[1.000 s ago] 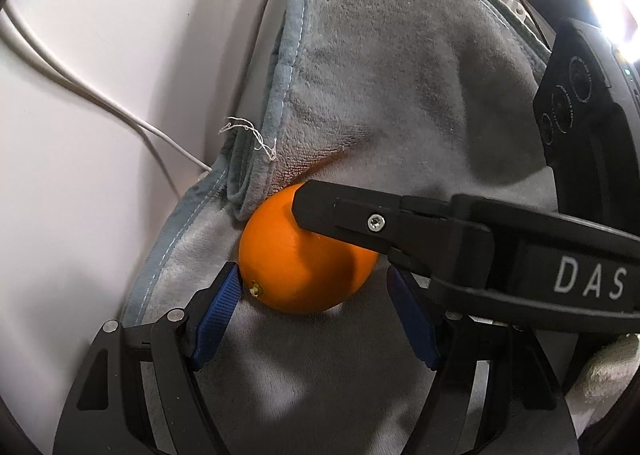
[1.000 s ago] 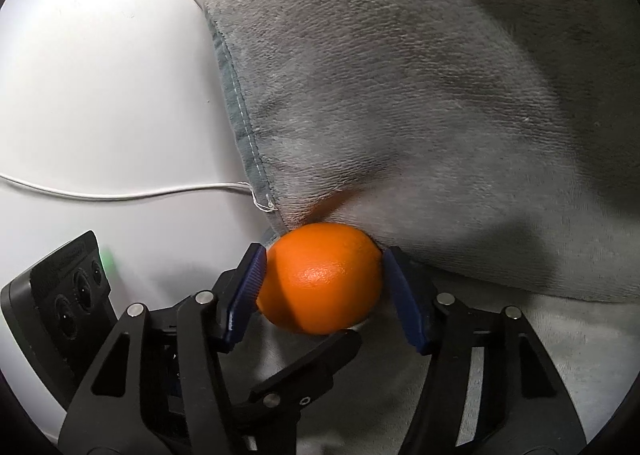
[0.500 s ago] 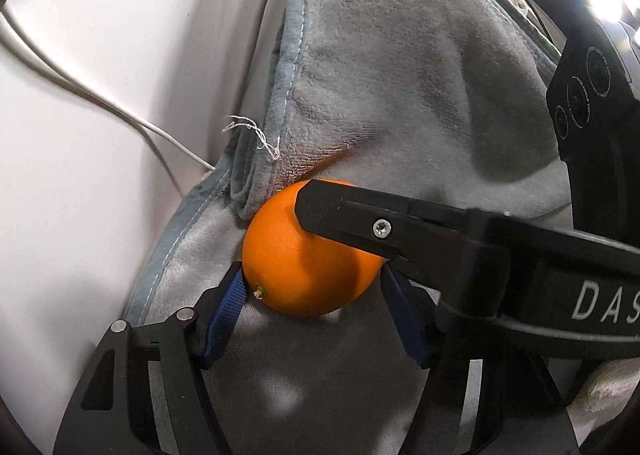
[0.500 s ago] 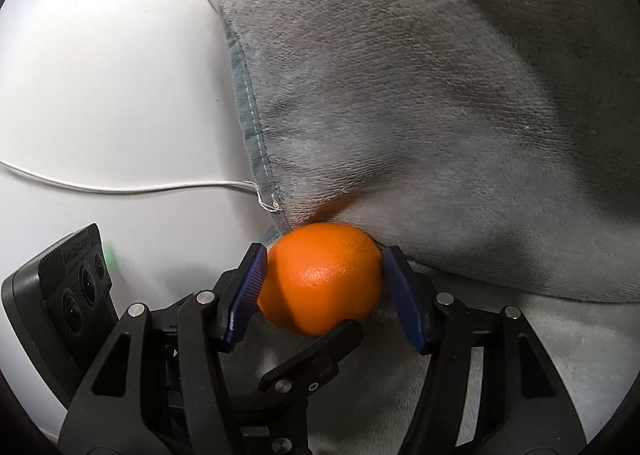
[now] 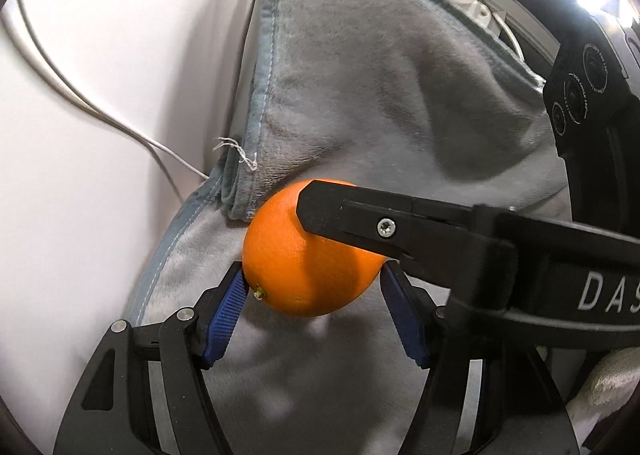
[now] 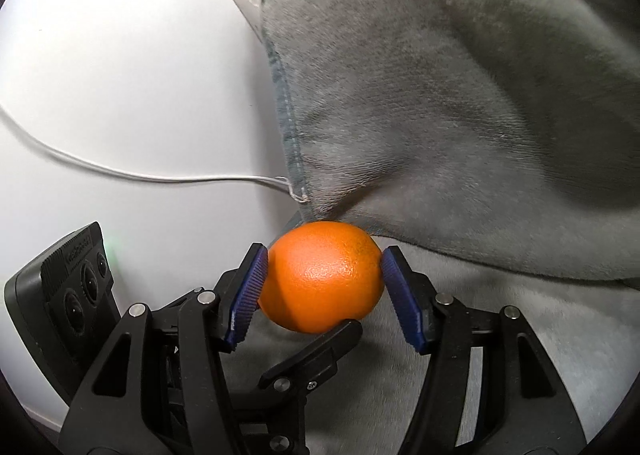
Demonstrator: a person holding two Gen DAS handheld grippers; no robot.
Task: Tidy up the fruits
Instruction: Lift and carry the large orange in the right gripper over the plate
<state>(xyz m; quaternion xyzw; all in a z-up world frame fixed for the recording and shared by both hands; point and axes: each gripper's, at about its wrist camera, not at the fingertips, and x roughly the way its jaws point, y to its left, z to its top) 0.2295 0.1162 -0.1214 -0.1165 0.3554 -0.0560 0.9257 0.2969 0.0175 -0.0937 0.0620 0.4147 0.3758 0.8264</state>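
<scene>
Right wrist view showed the orange (image 6: 320,279) clamped between the right gripper's (image 6: 322,291) blue pads, apparently held just off the grey towel (image 6: 460,95), probably so it could be carried off. Across it came the left gripper (image 5: 316,303), whose jaws had just been closing; both its pads touched the fruit, sharing the hold. Behind lay a white cable (image 6: 120,171) on the white surface (image 6: 120,55).

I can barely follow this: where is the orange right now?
In both wrist views the orange sits low and central, pinched between both claws' blue pads, just in front of the folded grey towel.
</scene>
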